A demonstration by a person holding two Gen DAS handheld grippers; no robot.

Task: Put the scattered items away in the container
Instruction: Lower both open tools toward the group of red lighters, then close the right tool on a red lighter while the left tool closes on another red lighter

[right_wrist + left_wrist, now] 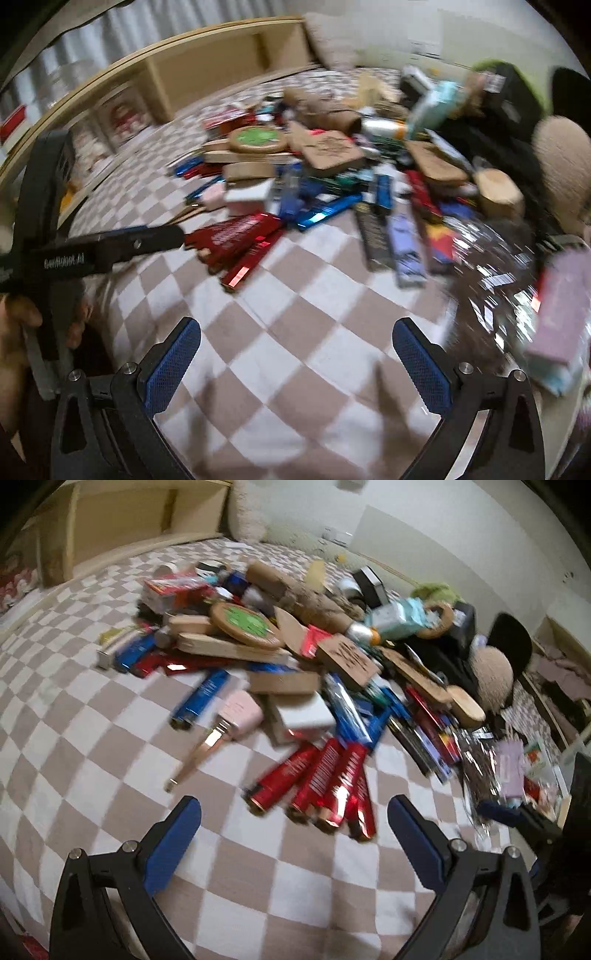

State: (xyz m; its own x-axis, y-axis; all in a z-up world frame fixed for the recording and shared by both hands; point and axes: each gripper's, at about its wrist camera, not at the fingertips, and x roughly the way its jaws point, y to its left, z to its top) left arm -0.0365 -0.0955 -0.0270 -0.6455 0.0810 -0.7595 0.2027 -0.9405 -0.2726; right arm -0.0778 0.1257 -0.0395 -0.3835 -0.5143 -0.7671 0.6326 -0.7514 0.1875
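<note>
Scattered items are piled mid-bed on the checkered blanket. Left gripper and right gripper fingers are spread wide, nothing gripped.

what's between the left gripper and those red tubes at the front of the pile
Nothing visible. The left gripper is open, and the red tubes lie just ahead of its fingertips at the near edge of the pile, with only bare checkered blanket between them.

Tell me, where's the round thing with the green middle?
The round wooden disc with the green middle lies on top of the pile, toward its far left in both views, resting on a pale wooden block and beside the cardboard tube.
</note>
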